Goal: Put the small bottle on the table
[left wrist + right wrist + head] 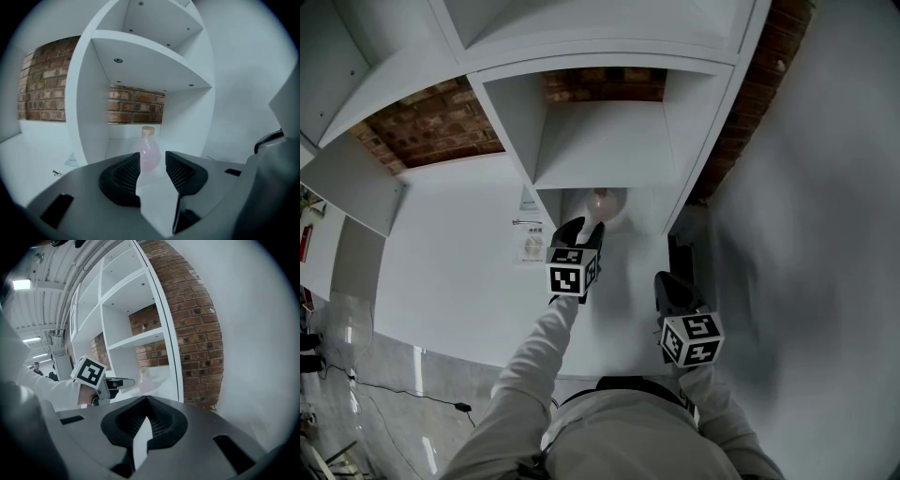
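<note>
A small pink round-bellied bottle [149,153] with a tan cork stands upright on the floor of the lowest shelf compartment [123,140]. My left gripper [153,164] is open right in front of it; the bottle's belly shows in the gap at the tips, with the pads not pressing on it. From the head view, the bottle [602,202] sits just beyond the left gripper [581,232], which reaches into the compartment's mouth. My right gripper [671,287] hangs back near my body, shut, with nothing in it; its jaws meet at the tips [146,400].
The white shelf unit [600,141] stands on a white table [450,262] against a brick wall [431,131]. Small flat items [531,246] lie on the table left of the unit. A white wall [825,234] rises on the right.
</note>
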